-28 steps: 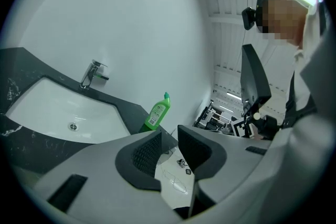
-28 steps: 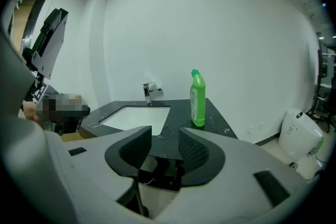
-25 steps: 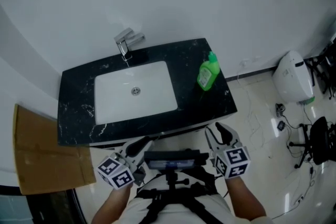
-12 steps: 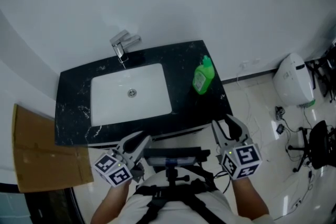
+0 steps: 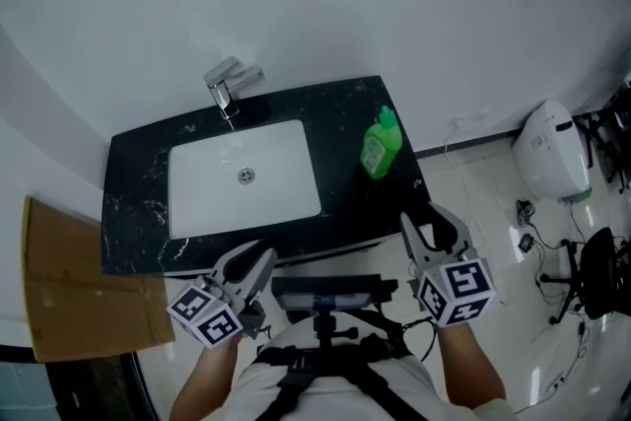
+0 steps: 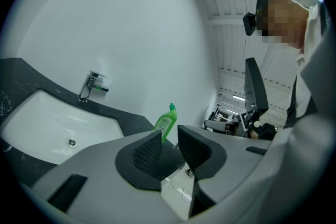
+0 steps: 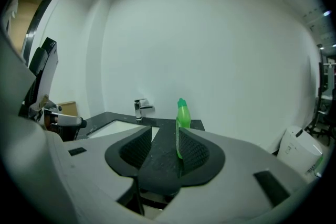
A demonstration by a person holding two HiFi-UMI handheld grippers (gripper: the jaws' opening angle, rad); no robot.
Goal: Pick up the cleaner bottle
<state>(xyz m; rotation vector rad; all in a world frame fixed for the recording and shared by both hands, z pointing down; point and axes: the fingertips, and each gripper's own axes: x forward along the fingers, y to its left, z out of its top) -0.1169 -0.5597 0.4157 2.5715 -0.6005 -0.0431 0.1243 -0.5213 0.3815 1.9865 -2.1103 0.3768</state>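
Both tongs are open with nothing in them. The green cleaner bottle (image 5: pixel 381 144) stands upright on the black counter (image 5: pixel 138 173), well ahead of the right tongs (image 5: pixel 431 220) and lined up with their gap. From the left tongs (image 5: pixel 258 259), just off the counter's near edge, it's ahead and to the right.
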